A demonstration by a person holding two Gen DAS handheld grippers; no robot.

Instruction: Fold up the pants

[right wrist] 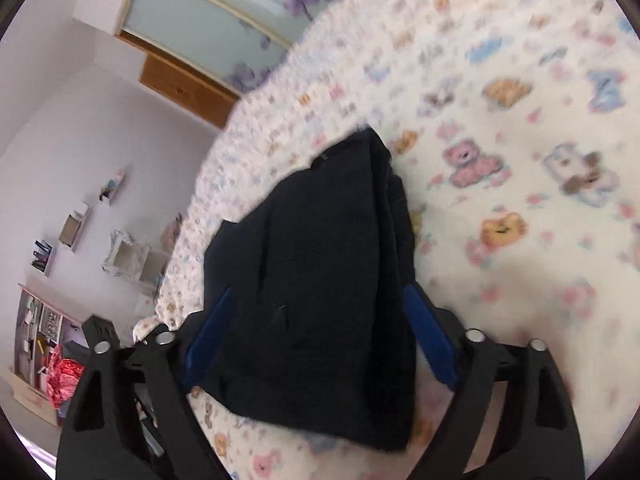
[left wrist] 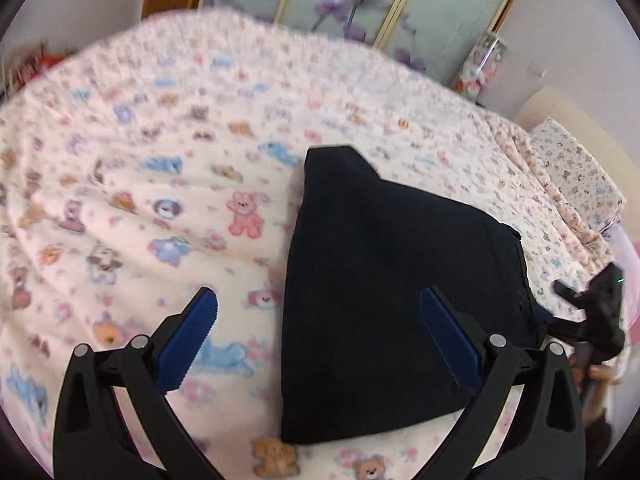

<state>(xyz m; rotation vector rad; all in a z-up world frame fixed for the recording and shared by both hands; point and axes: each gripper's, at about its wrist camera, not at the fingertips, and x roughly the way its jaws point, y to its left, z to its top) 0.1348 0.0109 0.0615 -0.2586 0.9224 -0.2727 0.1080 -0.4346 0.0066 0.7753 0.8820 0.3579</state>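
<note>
Teddy-print bedspread [left wrist: 168,184], floral wardrobe doors [left wrist: 352,4]

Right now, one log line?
pants: folded bundle on bed | left tool: open, empty | right tool: open astride pants

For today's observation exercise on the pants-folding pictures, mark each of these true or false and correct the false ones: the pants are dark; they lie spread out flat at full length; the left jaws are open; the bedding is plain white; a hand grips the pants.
1. The pants are dark. True.
2. They lie at full length. False: they are folded into a compact bundle.
3. The left gripper has its jaws open. True.
4. The bedding is plain white. False: it has a cartoon animal print.
5. A hand grips the pants. False: none does.
</note>
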